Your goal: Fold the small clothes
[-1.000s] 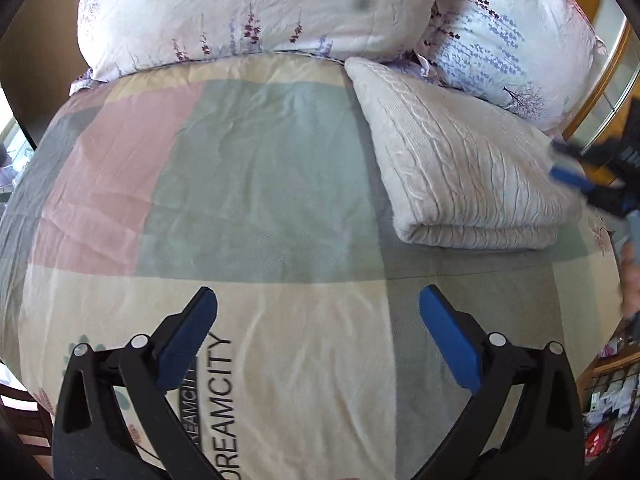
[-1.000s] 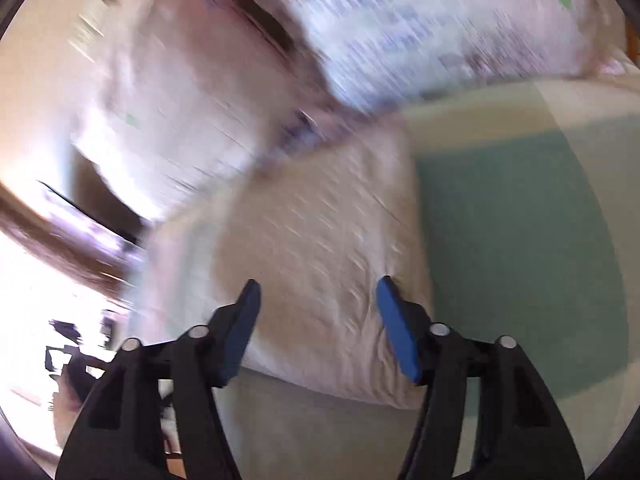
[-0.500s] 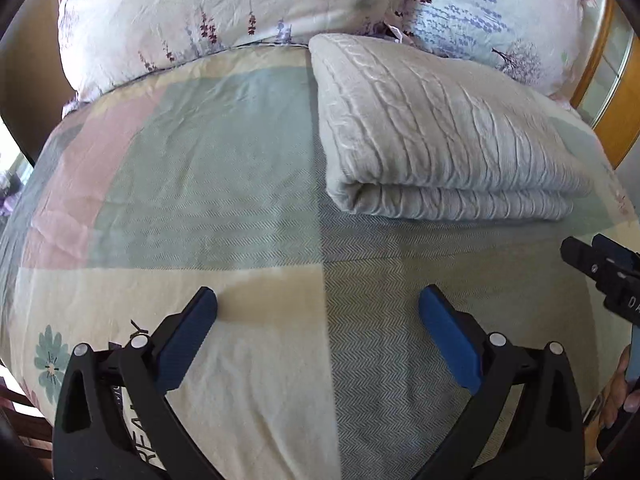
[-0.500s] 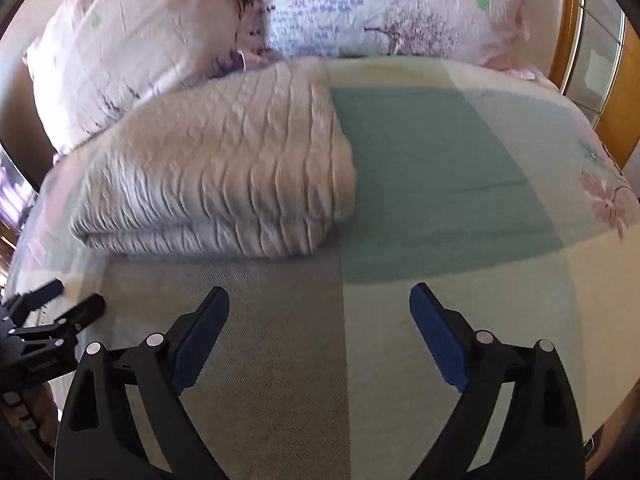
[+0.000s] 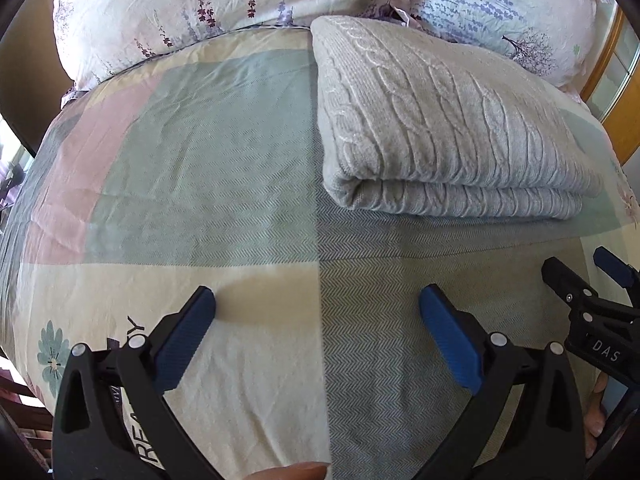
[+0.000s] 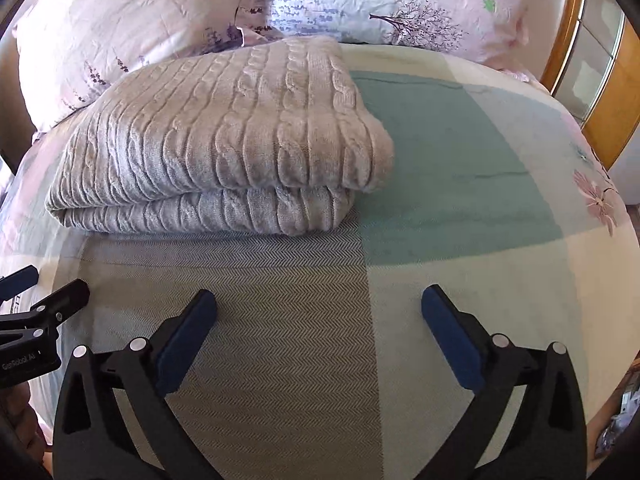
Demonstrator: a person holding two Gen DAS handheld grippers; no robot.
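Note:
A grey cable-knit garment [image 5: 448, 128] lies folded in a thick rectangle on the patchwork bed cover [image 5: 200, 168], up against the pillows. It also shows in the right wrist view [image 6: 224, 140]. My left gripper [image 5: 318, 312] is open and empty, hovering over the cover in front of the garment's left end. My right gripper [image 6: 320, 312] is open and empty, in front of the garment's right end. Each gripper shows at the edge of the other's view: the right one [image 5: 588, 276] and the left one [image 6: 40, 292].
Two floral pillows [image 5: 200, 4] [image 6: 400, 4] lie at the head of the bed behind the garment. A wooden frame [image 6: 600, 92] stands at the far right. The cover [image 6: 460, 168] stretches flat to the right of the garment.
Both grippers have swung to face the folded garment squarely and have steadied. The right gripper has opened wider and pulled back from the garment. The garment has not moved.

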